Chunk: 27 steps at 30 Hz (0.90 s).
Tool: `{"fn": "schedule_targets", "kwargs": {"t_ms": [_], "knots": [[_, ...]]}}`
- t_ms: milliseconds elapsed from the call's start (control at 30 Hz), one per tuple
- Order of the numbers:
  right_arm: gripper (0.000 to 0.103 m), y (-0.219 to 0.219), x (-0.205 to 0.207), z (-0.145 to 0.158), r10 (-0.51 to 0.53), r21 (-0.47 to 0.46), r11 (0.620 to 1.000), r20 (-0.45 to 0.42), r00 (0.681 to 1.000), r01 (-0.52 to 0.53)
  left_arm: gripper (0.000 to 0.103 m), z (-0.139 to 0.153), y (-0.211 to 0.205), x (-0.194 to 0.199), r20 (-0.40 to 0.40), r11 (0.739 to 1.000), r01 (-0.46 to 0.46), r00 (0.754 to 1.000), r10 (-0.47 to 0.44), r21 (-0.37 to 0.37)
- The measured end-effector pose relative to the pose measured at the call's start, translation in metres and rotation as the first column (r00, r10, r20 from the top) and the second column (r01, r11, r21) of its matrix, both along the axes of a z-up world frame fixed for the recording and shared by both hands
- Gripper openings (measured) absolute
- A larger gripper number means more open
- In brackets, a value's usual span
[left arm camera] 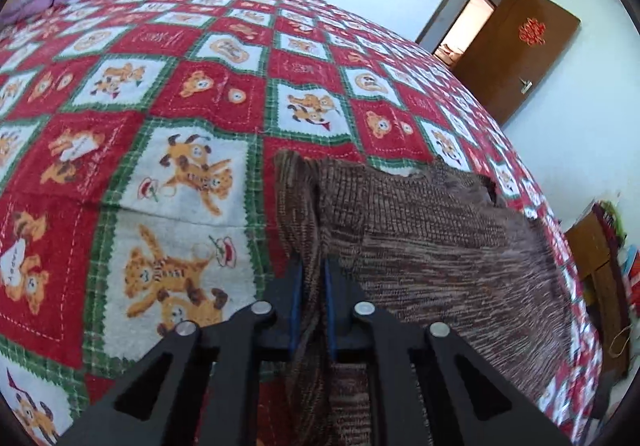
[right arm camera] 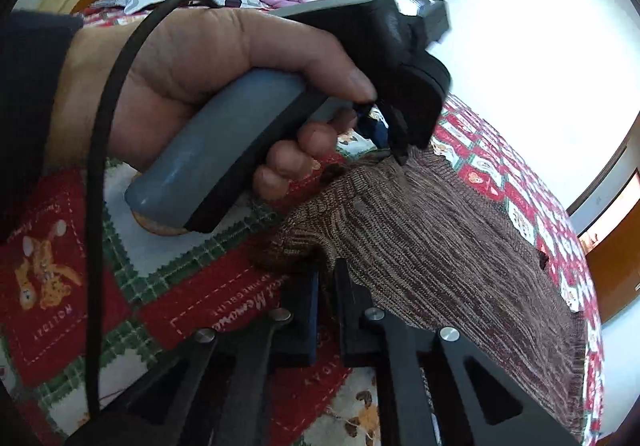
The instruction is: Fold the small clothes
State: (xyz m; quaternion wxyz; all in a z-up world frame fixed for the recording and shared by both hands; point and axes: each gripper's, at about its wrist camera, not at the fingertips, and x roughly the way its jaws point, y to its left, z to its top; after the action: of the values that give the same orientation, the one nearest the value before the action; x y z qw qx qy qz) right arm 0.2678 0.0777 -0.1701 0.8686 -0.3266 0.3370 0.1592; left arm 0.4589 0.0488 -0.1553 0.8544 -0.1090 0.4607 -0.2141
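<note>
Left claw [left arm camera: 311, 278] is pinching a bunched edge of the brown knitted garment [left arm camera: 420, 214], jaws nearly closed on the fabric. Right claw [right arm camera: 326, 286] is gripping another edge of it likewise, jaws drawn tight. Ahead and to the right of both claws, the garment is lying spread over the patterned bed cover [left arm camera: 160, 94].
</note>
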Motion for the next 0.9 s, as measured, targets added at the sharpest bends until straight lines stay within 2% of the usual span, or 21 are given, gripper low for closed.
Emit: {"fn": "schedule_targets", "kwargs": {"t_ms": [233,333,500,733,900], "knots": [[0.005,-0.003,-0.008,0.006,0.014,0.042,0.999,-0.029,0.999,-0.013,0.009,0.006,0.024,-0.006,-0.028,0.991,-0.055,0.998,0.052,-0.123],[0.005,-0.017,-0.007,0.014,-0.003,0.108,0.994,-0.045,0.999,0.008,0.009,0.0,0.022,-0.006,-0.05,0.99,-0.071,0.997,0.065,-0.126],[0.005,-0.045,-0.015,0.044,-0.034,0.219,0.975,-0.017,0.999,0.037,0.008,0.011,0.024,-0.006,-0.07,0.977,-0.08,0.995,0.068,-0.198],[0.005,-0.088,-0.025,0.067,-0.093,0.403,0.909,-0.052,0.994,0.106,0.008,0.056,0.003,-0.017,-0.028,0.962,-0.054,0.998,0.048,-0.266],[0.004,-0.125,-0.032,0.076,-0.147,0.492,0.854,-0.082,0.986,0.169,0.008,0.076,-0.027,-0.019,-0.019,0.958,-0.042,0.999,0.038,-0.283]]}}
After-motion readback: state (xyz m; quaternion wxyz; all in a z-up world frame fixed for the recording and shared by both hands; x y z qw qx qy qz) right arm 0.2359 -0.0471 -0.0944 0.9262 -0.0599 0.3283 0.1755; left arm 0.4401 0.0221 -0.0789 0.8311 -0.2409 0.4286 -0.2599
